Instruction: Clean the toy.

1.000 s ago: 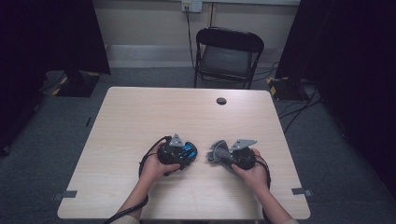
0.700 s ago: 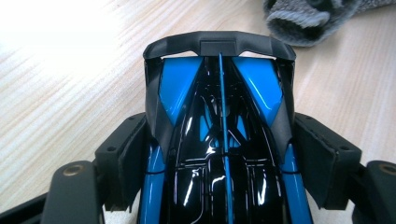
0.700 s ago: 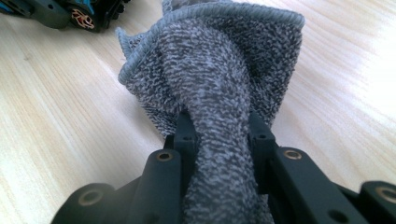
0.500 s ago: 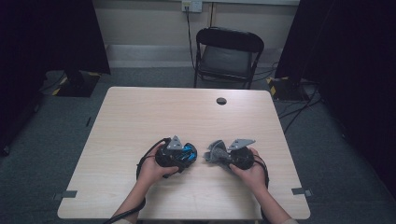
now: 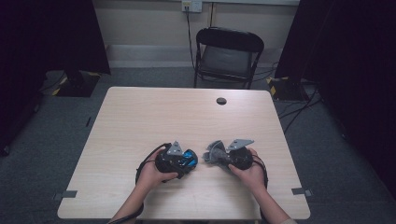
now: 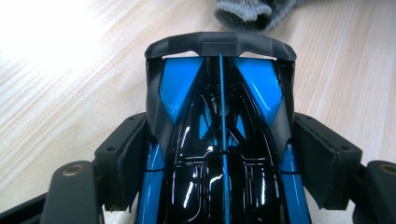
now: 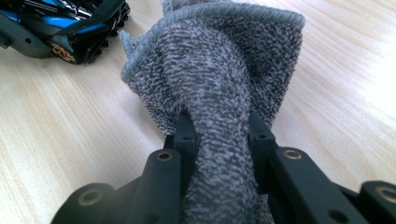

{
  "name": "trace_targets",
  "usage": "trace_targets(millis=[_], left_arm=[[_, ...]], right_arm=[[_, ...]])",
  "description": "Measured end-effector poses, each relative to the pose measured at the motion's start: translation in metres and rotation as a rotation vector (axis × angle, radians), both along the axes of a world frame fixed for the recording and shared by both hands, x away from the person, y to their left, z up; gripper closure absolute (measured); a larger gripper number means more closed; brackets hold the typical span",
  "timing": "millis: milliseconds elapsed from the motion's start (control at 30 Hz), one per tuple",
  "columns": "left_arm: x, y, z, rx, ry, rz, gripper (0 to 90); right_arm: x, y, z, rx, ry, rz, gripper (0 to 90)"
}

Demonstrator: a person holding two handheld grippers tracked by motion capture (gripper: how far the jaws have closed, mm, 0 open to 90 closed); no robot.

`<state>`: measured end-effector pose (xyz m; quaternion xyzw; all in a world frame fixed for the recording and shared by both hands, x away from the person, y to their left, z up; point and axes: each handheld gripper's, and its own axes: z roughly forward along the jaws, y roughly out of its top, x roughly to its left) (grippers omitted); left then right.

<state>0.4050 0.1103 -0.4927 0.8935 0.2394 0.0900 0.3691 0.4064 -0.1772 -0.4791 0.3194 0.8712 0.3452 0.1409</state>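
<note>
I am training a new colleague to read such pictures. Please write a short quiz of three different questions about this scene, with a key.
1. True or false: the left hand-held gripper holds a blue and black toy car between its pads.
2. What does the right hand-held gripper pinch?
A. a sponge
B. a grey cloth
C. a cable
3. Fill in: in the right gripper view, the cloth and the car lie close together on the wooden ____, but they are not seen to touch.

Key: 1 true; 2 B; 3 table.
</note>
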Motion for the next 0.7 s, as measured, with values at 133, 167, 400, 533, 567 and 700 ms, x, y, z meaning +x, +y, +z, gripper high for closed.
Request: trace_targets(millis=[133, 167, 400, 533, 567, 700], left_arm=[[0.0022, -0.0025, 0.0004, -0.002, 0.006, 0.013, 21.0], [0.0027, -0.0038, 0.0002, -0.004, 0.001, 0.021, 18.5], [0.0032, -0.0087, -0.0034, -0.002, -0.003, 0.017, 15.4], [0.0026, -0.0077, -0.0014, -0.003, -0.008, 0.004, 24.9], [0.0027, -0.0075, -0.0013, 0.0, -0.008, 0.003, 25.0], [0.002, -0.0088, -0.0004, 0.004, -0.001, 0.016, 25.4]], right_arm=[[0.0003, 0.0003, -0.0002, -0.001, 0.002, 0.0, 71.8], [0.0004, 0.0004, -0.0002, -0.001, 0.002, 0.002, 71.8], [-0.0001, 0.0005, -0.0012, -0.002, -0.002, 0.003, 71.7], [-0.0002, 0.0008, -0.0014, -0.002, -0.001, 0.001, 71.7], [-0.0003, 0.0009, -0.0016, -0.002, -0.002, 0.001, 71.7], [-0.0004, 0.0007, -0.0019, 0.001, -0.003, 0.001, 71.7]])
